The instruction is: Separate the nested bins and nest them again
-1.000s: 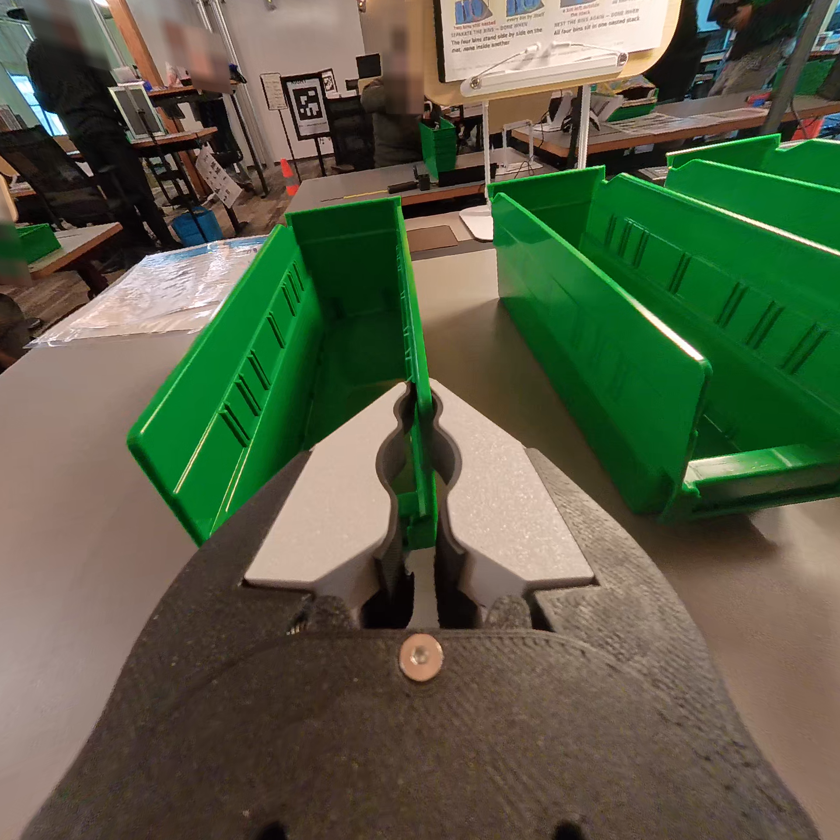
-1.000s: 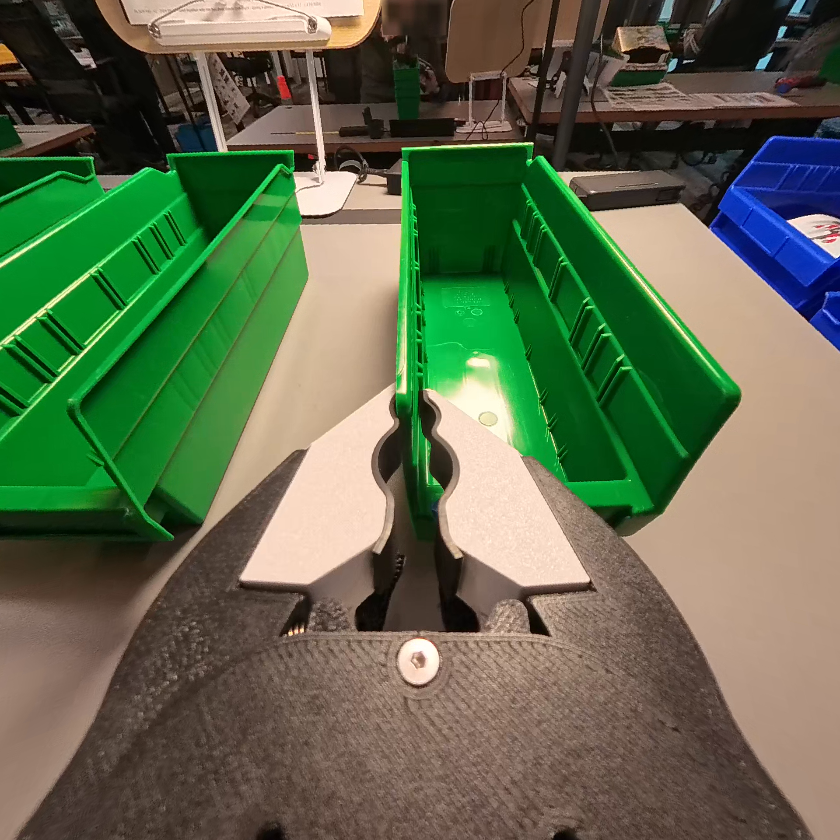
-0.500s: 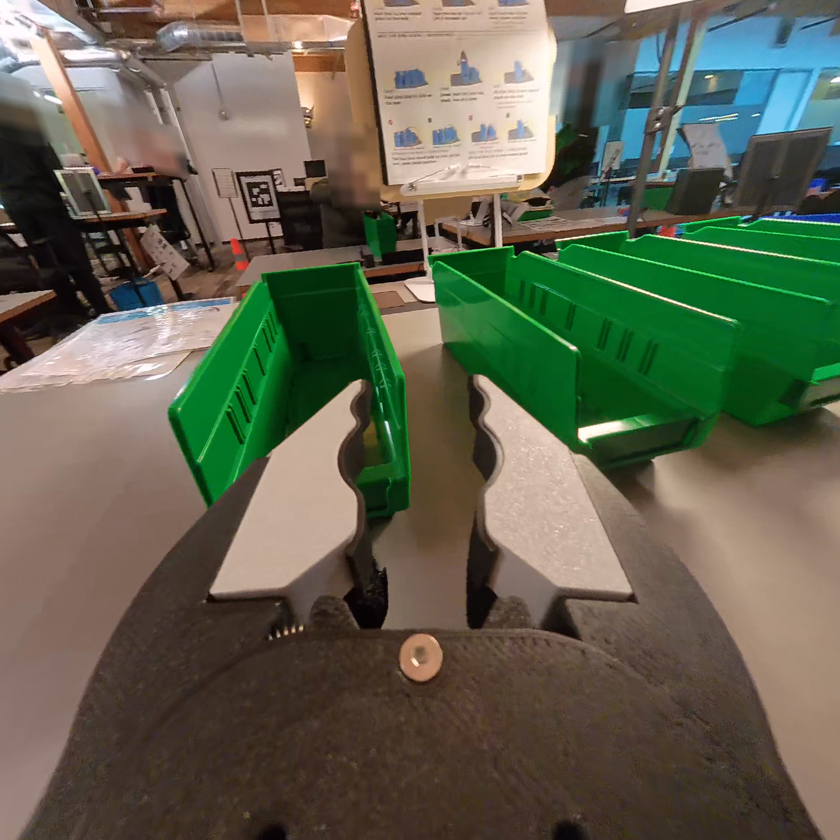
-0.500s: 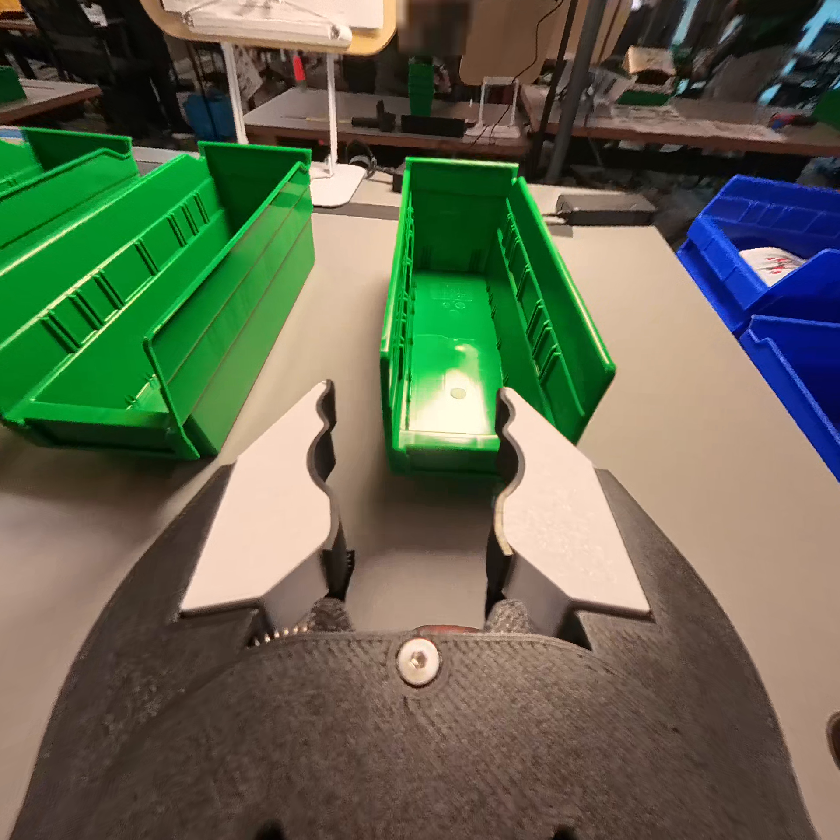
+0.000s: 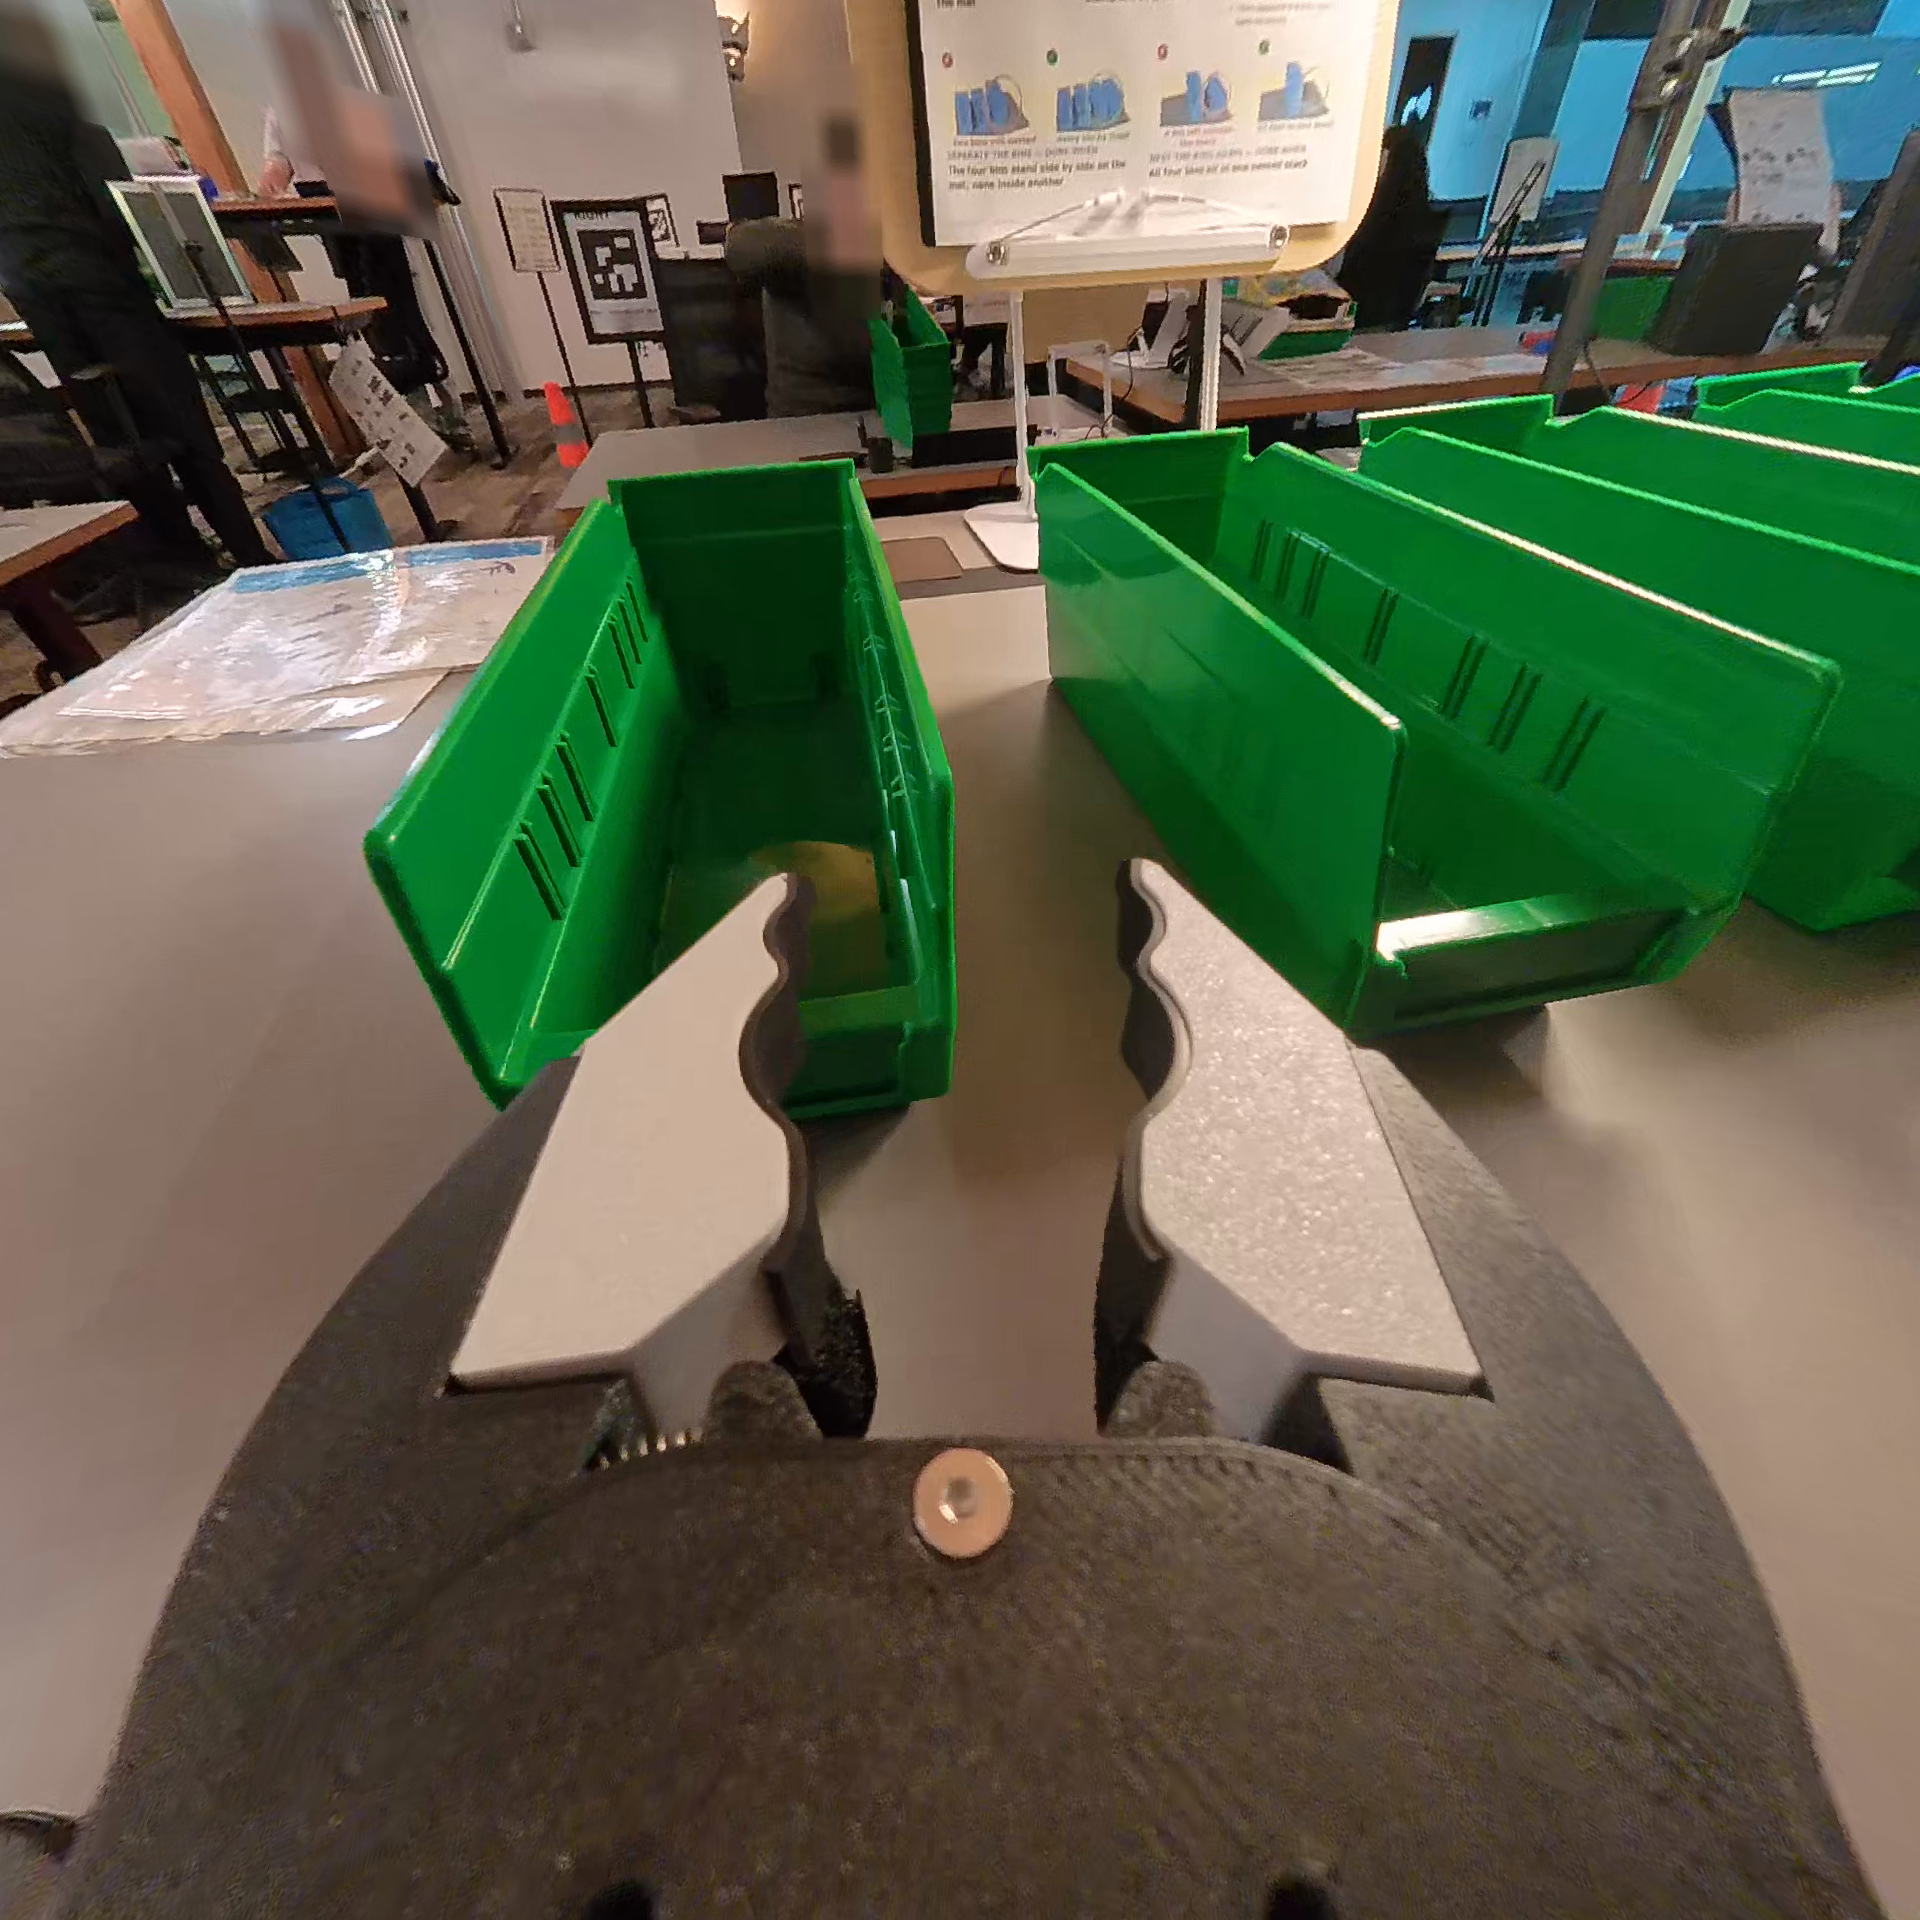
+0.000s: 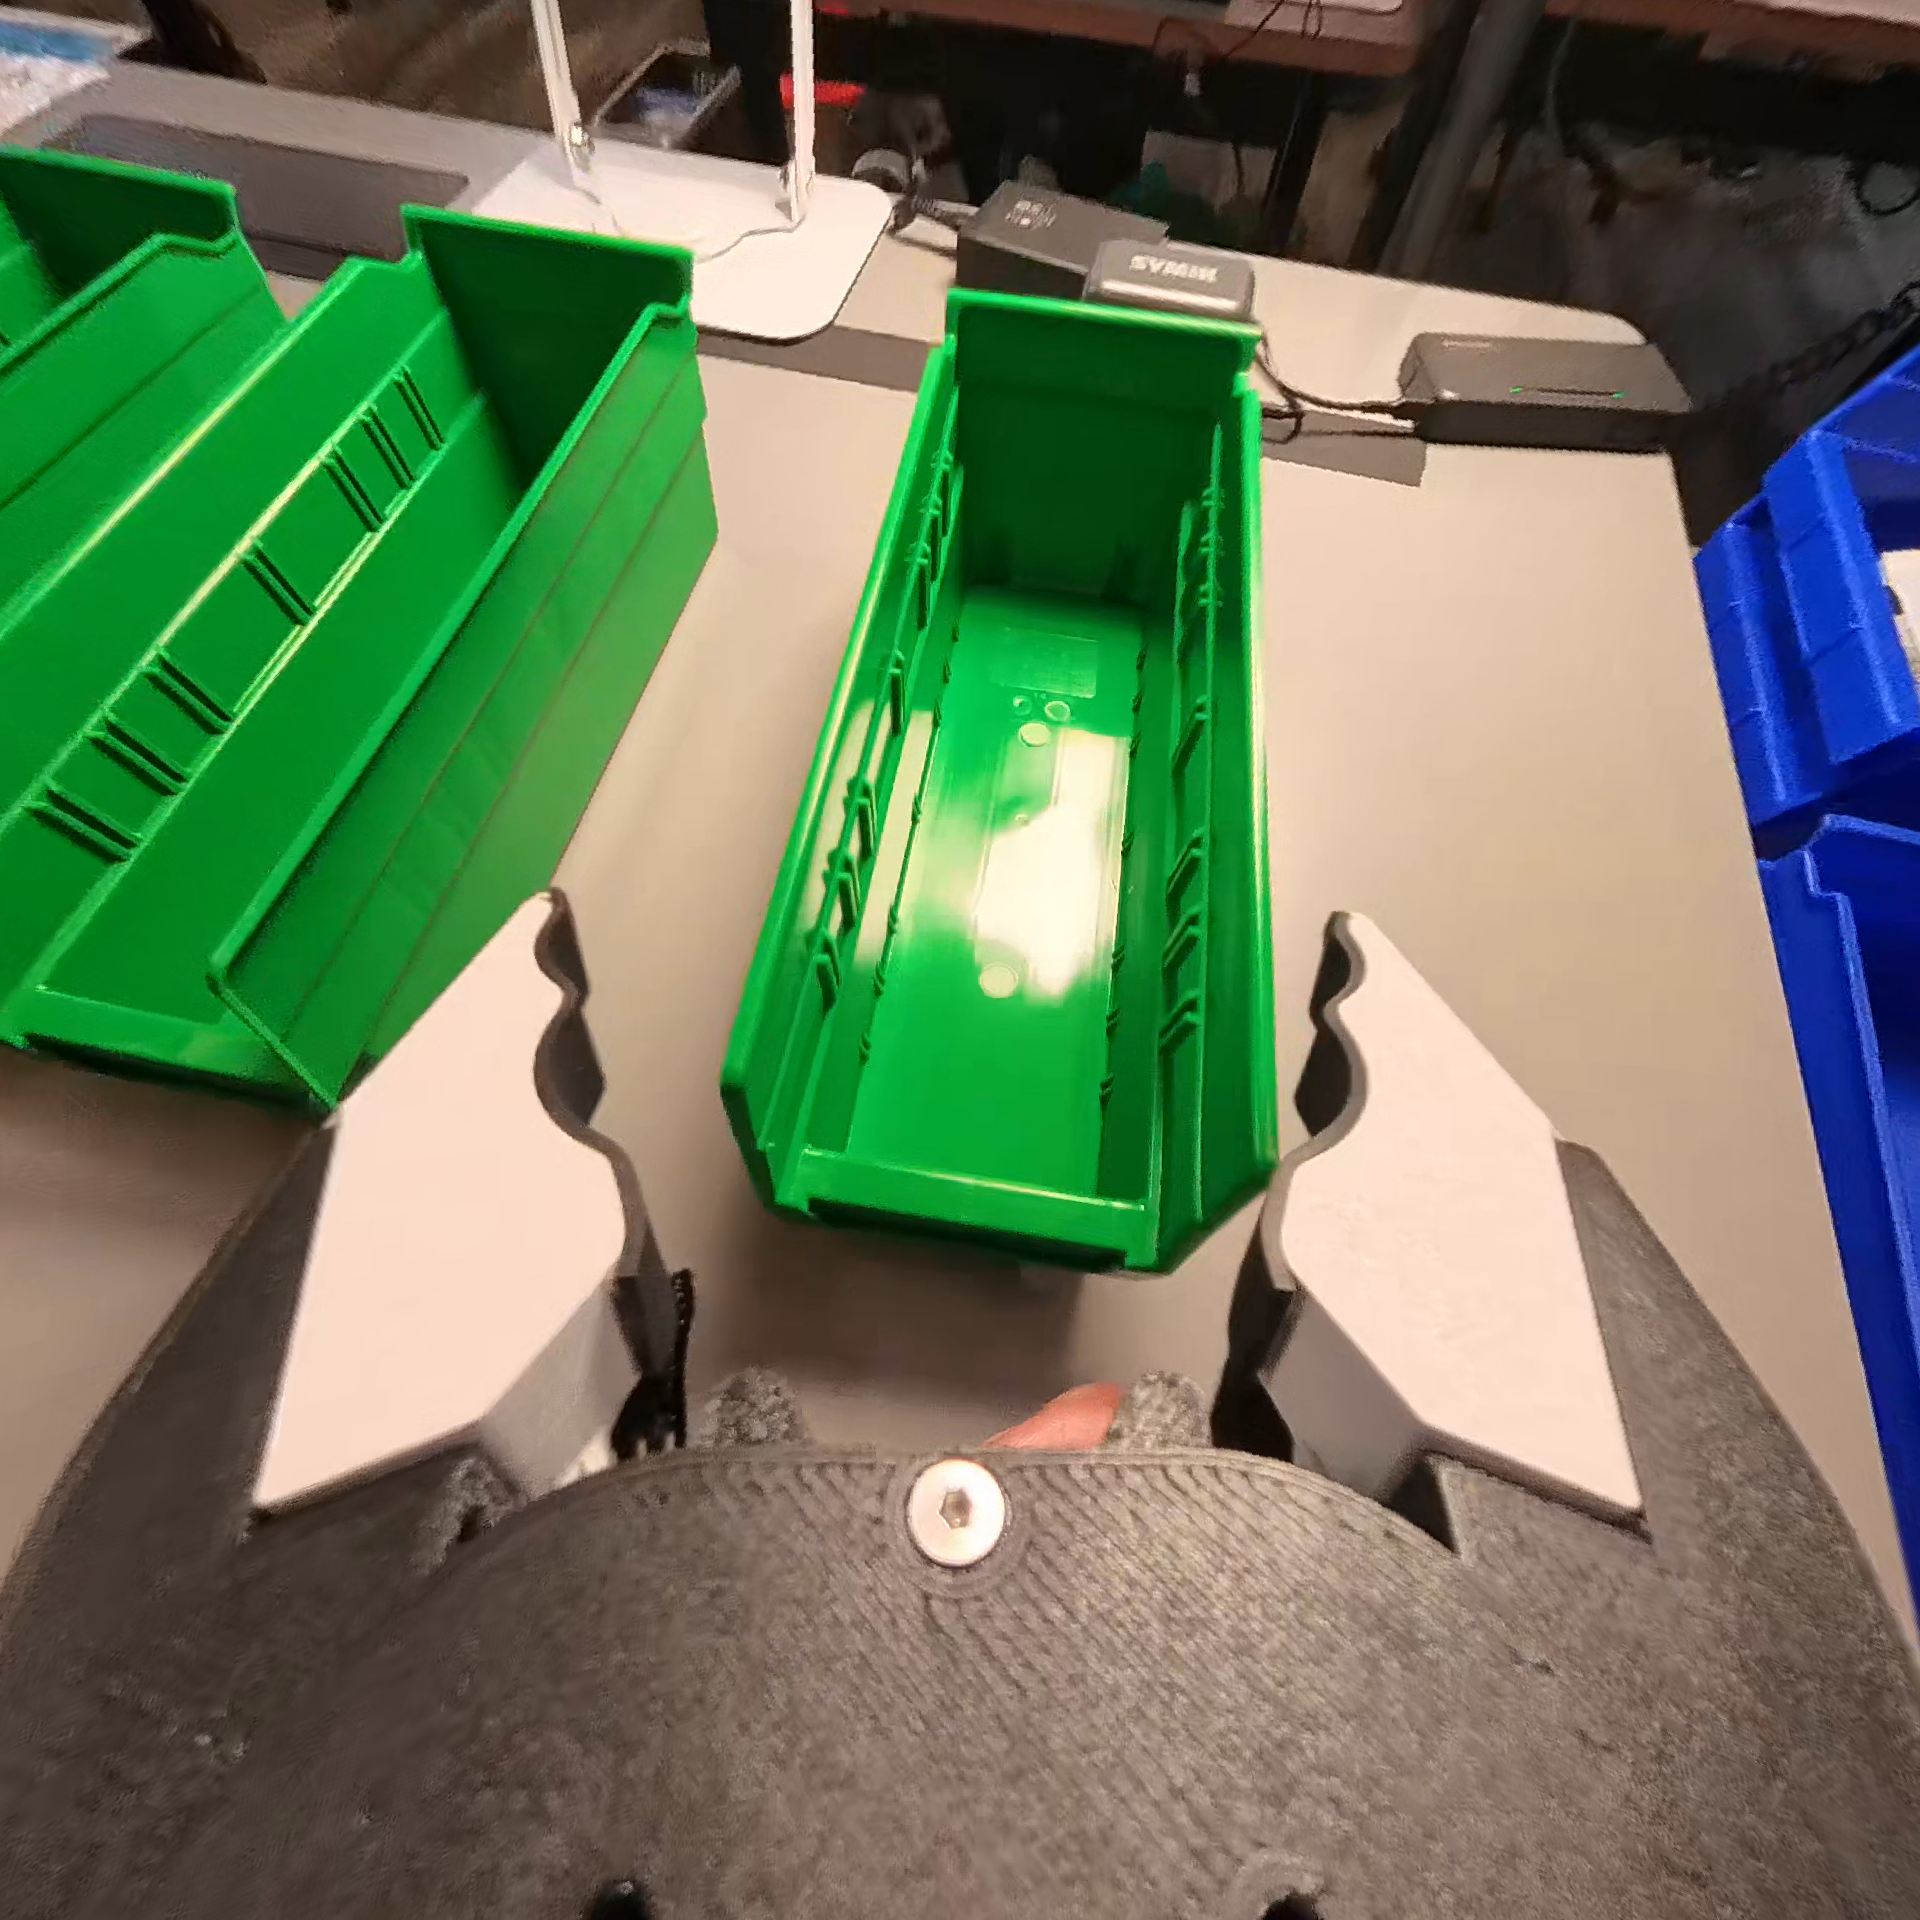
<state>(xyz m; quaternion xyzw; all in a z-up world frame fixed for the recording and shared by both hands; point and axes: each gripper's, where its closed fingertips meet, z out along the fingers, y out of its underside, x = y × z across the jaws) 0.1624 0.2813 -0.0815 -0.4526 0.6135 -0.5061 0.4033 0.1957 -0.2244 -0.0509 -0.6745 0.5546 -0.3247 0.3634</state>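
Several long green bins stand apart, side by side, on the grey table. In the left wrist view my left gripper (image 5: 961, 883) is open and empty, just in front of the near right corner of the leftmost bin (image 5: 582, 790). A second bin (image 5: 1382, 748) stands to its right, a third (image 5: 1766, 561) beyond. In the right wrist view my right gripper (image 6: 945, 914) is wide open and empty, raised over the near end of the rightmost green bin (image 6: 1023, 831). Another green bin (image 6: 343, 675) lies to its left.
Blue bins (image 6: 1839, 727) sit at the table's right edge. A white stand base (image 6: 727, 260) and black boxes (image 6: 1538, 390) lie at the far edge. Plastic-covered sheets (image 5: 281, 644) lie at far left. A board on a stand (image 5: 1122, 135) rises behind the bins. People stand in the background.
Both grippers let go of their bins' side walls, opened and drew back. The right one opened wider and rose, now looking down into its bin.
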